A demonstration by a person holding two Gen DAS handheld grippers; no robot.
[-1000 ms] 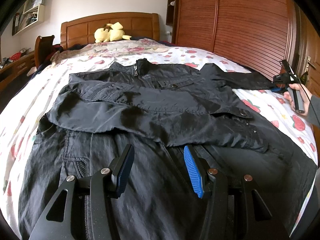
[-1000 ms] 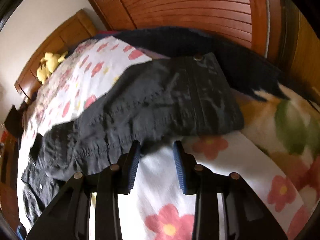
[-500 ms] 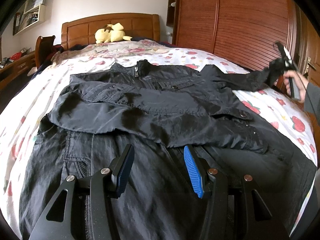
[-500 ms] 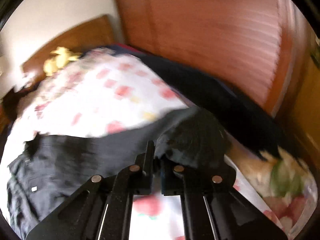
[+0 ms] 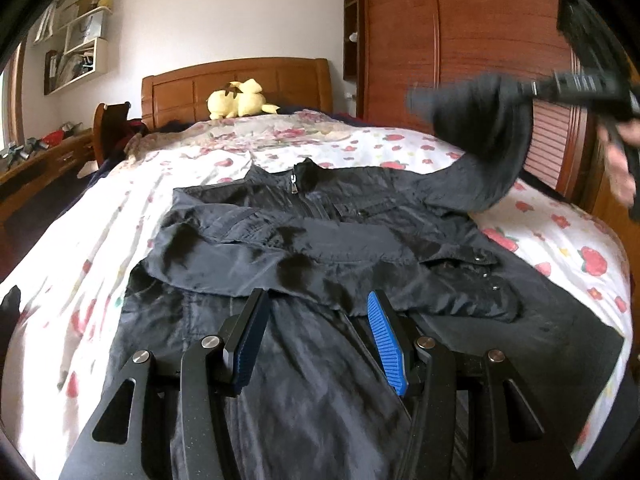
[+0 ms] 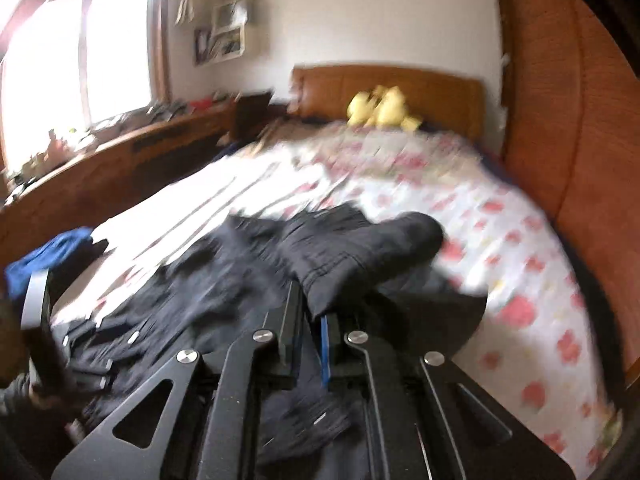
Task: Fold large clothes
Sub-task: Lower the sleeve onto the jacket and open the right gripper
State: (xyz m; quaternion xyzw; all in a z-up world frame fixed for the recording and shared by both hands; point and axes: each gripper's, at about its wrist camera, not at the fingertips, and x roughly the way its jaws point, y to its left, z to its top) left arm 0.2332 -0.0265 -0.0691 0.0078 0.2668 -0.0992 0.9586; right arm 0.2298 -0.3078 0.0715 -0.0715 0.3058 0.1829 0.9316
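Bedroom light from a window is falling across a wide bed (image 5: pixel 560 240) with a flower-print sheet, wooden wardrobe doors lining its far side, and a black jacket (image 5: pixel 320 248) is lying spread over the middle of it with the collar and zip pointing toward 12 o'clock in the left wrist view. Starting at the right gripper (image 6: pixel 312 320): its jaws are pressing nearly together, with only a thin slit between them, and they are pinching the cuff end of the jacket's right sleeve (image 6: pixel 360 248), which is rising out of the jaws toward 12 o'clock and bunching up above the body of the garment. From the left wrist view that same sleeve is hanging in the air at about 2 o'clock, blurred, arching from the shoulder up to the tool. The left gripper (image 5: pixel 316 340) is hovering low over the hem with its jaws standing wide apart and holding nothing, the blue pads framing the lower front panel. Outward from there, the other sleeve (image 5: pixel 340 268) is already lying folded across the chest from 9 toward 3 o'clock. A yellow plush toy (image 5: pixel 240 100) is sitting by the headboard at 12 o'clock. By my reading the fold is perhaps a third done: one sleeve is in, the second is being carried but not laid down, and the body is yet to be doubled over.
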